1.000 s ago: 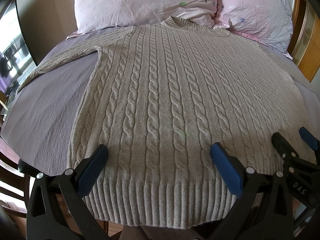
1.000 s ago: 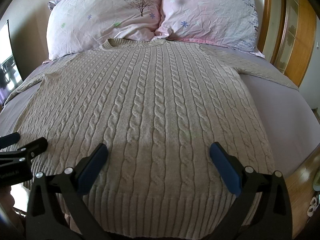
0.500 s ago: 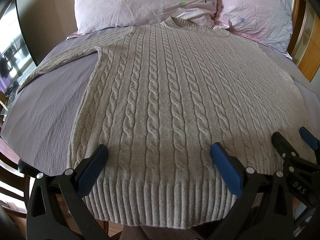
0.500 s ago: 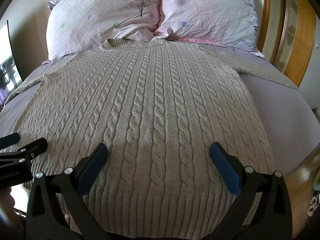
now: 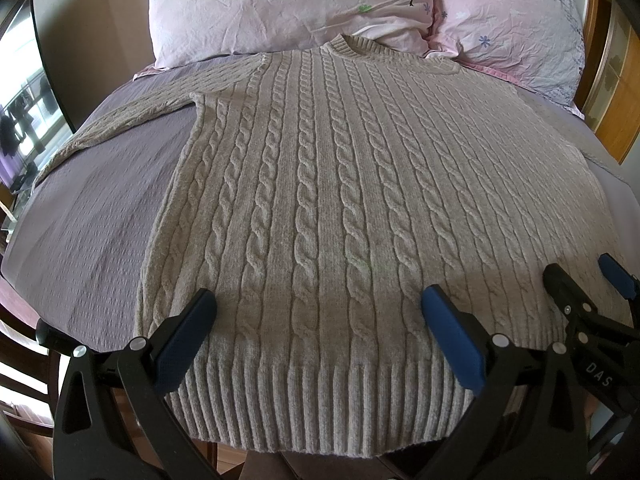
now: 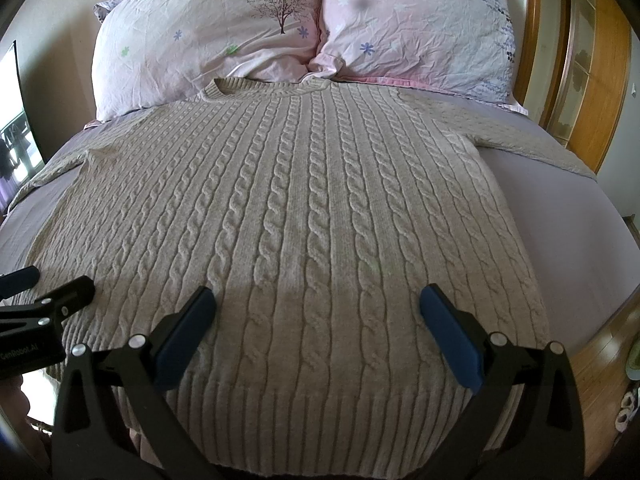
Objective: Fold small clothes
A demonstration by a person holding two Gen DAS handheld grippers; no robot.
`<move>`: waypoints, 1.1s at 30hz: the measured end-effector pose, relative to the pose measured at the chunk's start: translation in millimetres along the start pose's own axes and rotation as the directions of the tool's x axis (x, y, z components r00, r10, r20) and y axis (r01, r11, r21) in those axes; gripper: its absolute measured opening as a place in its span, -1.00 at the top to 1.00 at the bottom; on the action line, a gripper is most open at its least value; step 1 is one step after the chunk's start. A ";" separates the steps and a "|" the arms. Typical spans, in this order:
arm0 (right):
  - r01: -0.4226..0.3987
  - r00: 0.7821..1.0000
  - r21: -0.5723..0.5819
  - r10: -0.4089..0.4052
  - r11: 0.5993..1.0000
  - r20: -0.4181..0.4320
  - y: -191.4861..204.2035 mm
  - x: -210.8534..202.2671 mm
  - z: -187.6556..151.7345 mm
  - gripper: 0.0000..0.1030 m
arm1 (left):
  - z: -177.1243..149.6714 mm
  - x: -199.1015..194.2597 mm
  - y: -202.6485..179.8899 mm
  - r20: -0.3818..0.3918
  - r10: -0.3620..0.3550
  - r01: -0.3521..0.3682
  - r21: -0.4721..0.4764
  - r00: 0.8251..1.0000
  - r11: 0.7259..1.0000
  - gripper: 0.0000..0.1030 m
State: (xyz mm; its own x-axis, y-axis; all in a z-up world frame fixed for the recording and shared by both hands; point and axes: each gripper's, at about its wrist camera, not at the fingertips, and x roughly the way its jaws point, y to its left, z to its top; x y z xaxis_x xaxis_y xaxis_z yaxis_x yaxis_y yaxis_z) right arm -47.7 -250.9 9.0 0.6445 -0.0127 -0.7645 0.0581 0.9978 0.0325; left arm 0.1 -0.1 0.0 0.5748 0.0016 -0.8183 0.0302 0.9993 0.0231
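A beige cable-knit sweater (image 5: 340,200) lies flat and face up on the bed, collar toward the pillows, sleeves spread to both sides. It also fills the right wrist view (image 6: 312,216). My left gripper (image 5: 318,300) is open and empty, hovering above the ribbed hem on the sweater's left half. My right gripper (image 6: 316,300) is open and empty above the hem on the right half. The right gripper also shows at the right edge of the left wrist view (image 5: 580,280), and the left gripper shows at the left edge of the right wrist view (image 6: 44,292).
The sweater rests on a lilac bedsheet (image 5: 92,216). Two pink flowered pillows (image 6: 208,40) (image 6: 416,28) lean at the head of the bed. A wooden wardrobe (image 6: 592,80) stands to the right, wooden floor (image 6: 600,364) below it. A window (image 5: 20,120) is at the left.
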 end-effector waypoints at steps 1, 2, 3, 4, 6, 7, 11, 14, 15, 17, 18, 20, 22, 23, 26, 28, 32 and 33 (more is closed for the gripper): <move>0.000 1.000 0.000 0.000 1.000 0.000 0.0 -0.1 0.0 -0.97 | 0.0 0.0 0.0 0.000 0.000 0.000 0.000 1.000 1.000 -0.97; 0.000 1.000 0.000 0.000 1.000 0.000 0.0 -0.1 0.1 -0.97 | -0.1 -0.1 0.0 0.000 0.000 0.000 0.000 1.000 1.000 -0.97; 0.000 1.000 0.000 0.000 1.000 0.001 0.0 -0.2 0.1 -0.97 | 0.0 0.0 0.0 0.000 0.000 0.000 0.001 1.000 1.000 -0.97; 0.000 1.000 0.000 0.000 1.000 0.000 0.0 -0.3 0.1 -0.97 | 0.0 0.0 0.0 0.000 0.000 0.000 0.000 1.000 1.000 -0.97; 0.000 1.000 0.000 0.000 1.000 0.000 0.0 -0.4 0.2 -0.97 | 0.0 -0.1 0.0 0.000 0.000 0.000 0.000 1.000 1.000 -0.97; 0.000 1.000 0.000 0.000 1.000 0.001 0.0 -0.4 0.2 -0.97 | 0.0 -0.1 0.0 0.000 0.000 0.000 0.000 1.000 1.000 -0.97; 0.000 1.000 0.000 0.000 1.000 0.000 -0.1 -0.5 0.3 -0.97 | 0.0 0.0 0.0 0.000 0.000 0.000 0.000 1.000 1.000 -0.97; 0.000 1.000 -0.002 0.000 1.000 0.000 0.0 -0.4 0.4 -0.97 | 0.0 0.0 0.0 0.001 0.000 0.000 0.000 1.000 1.000 -0.97; 0.000 1.000 -0.001 0.000 1.000 0.000 0.0 -0.4 0.4 -0.97 | -0.1 -0.1 0.0 0.001 0.000 0.000 0.000 1.000 1.000 -0.97; -0.001 1.000 -0.001 0.001 1.000 0.000 0.1 -0.3 0.4 -0.97 | 0.0 -0.1 0.0 0.001 0.000 0.000 0.000 1.000 1.000 -0.97; 0.000 1.000 -0.001 0.000 1.000 0.001 0.1 -0.3 0.4 -0.97 | -0.1 -0.1 0.0 0.001 0.000 0.000 0.000 1.000 1.000 -0.97; 0.000 1.000 0.000 0.000 1.000 0.000 0.0 -0.4 0.5 -0.97 | -0.1 -0.1 0.0 0.001 0.000 0.000 0.000 1.000 1.000 -0.97; 0.000 1.000 0.000 0.000 1.000 0.000 0.0 -0.5 0.5 -0.97 | 0.0 -0.1 0.0 0.001 0.000 0.000 0.000 1.000 1.000 -0.97; 0.000 1.000 0.000 0.000 1.000 0.001 -0.1 -0.5 0.6 -0.97 | 0.0 -0.1 0.0 0.002 0.000 0.000 0.000 1.000 1.000 -0.97; 0.000 1.000 0.000 0.000 1.000 0.000 0.0 -0.7 0.7 -0.97 | 0.0 -0.1 0.0 0.002 0.001 -0.001 0.000 1.000 1.000 -0.97; 0.000 1.000 0.000 0.000 1.000 0.001 0.0 -0.9 0.8 -0.97 | -0.1 -0.1 0.0 0.002 0.001 -0.001 0.000 1.000 1.000 -0.97; 0.000 1.000 -0.001 0.000 1.000 0.002 0.1 -0.8 4.6 -0.97 | 0.0 -0.1 0.0 0.002 0.001 -0.001 0.000 1.000 1.000 -0.97; -0.002 1.000 -0.003 0.002 1.000 0.003 0.1 -0.7 5.8 -0.97 | 0.0 -0.1 -0.1 0.002 0.001 -0.001 0.001 1.000 1.000 -0.97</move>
State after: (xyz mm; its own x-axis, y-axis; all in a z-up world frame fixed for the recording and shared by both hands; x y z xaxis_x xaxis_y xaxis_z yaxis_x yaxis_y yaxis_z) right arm -43.7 -251.2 13.3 0.6472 -0.0114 -0.7622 0.0549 0.9980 0.0317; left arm 0.0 -0.1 0.0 0.5764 0.0021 -0.8172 0.0308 0.9992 0.0243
